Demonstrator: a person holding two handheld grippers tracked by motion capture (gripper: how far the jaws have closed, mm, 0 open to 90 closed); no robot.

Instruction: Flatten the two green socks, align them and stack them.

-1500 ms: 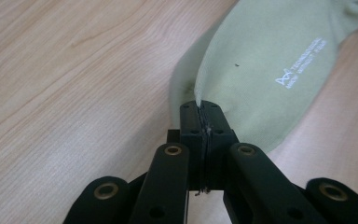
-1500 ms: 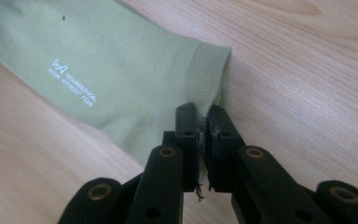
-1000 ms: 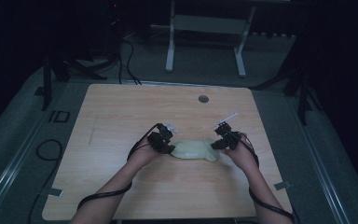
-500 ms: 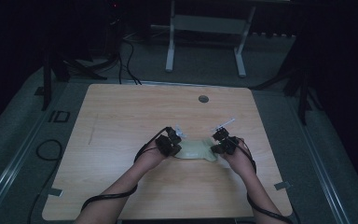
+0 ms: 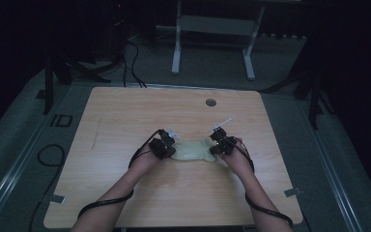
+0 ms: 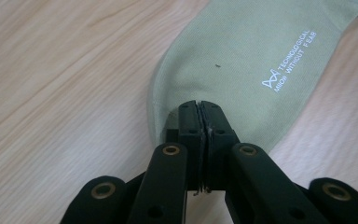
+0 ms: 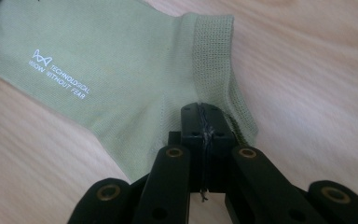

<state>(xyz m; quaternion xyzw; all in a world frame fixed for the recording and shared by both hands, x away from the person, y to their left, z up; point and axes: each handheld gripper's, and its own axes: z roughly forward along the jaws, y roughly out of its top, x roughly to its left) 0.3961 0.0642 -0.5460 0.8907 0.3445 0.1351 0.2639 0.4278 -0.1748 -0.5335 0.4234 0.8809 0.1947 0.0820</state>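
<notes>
My table [image 5: 125,121] is the pale wood slab that takes up most of the high view, with a small round grommet [image 5: 211,102] set near its far edge. A white metal frame [image 5: 212,29] stands on the dark floor beyond it. My two forearms come in from the near edge and meet a little past the middle of the table.

Between them lies the sock [image 5: 193,150], pale green, flat on the wood and stretched sideways from one hand to the other. From the gripper views I read white lettering [image 6: 291,60] printed on it, and a ribbed cuff [image 7: 214,51] at my right end.

My left hand-held gripper [image 6: 199,105] has its jaws pressed together at the rounded toe end of the sock [image 6: 233,56]; I think fabric is pinched between the pads, though the jaws hide the seam itself. My right hand-held gripper [image 7: 201,109] is likewise closed tight, pinching the sock [image 7: 112,60] just below the cuff, with a thread showing in the slit between its pads
</notes>
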